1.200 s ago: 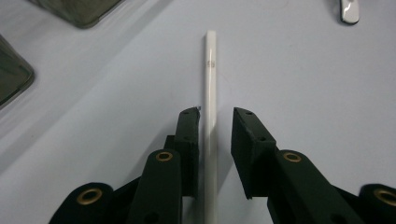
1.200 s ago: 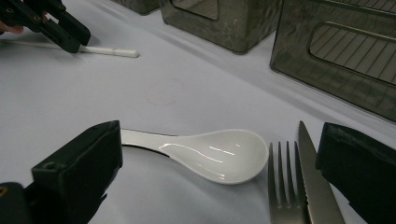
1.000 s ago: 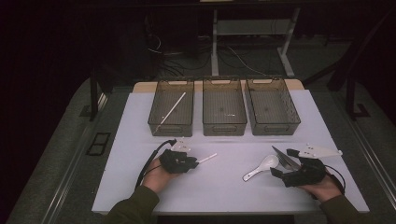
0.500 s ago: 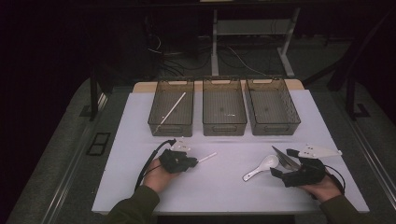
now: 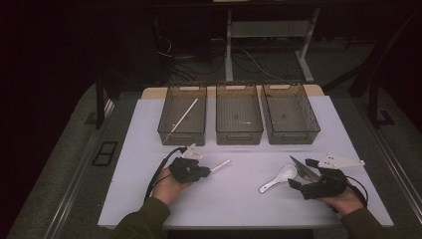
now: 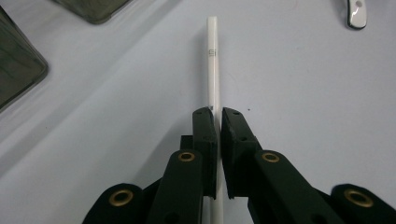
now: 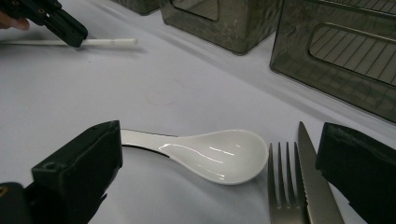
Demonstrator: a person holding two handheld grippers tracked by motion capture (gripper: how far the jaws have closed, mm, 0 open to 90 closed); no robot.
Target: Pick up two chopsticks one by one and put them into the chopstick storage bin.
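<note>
Left gripper (image 5: 201,172) low, jaws clamped (nearly meeting), right gripper (image 5: 303,185) low, jaws spread wide.

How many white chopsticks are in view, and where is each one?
2. One chopstick lies slanted in the left bin. The other chopstick is on the table, clamped in the left tongs. More may be hidden.

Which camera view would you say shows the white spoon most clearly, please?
The right gripper view: the white spoon lies close between the open jaws, beside a fork. The high view shows it small; the left gripper view catches an end at the edge.
</note>
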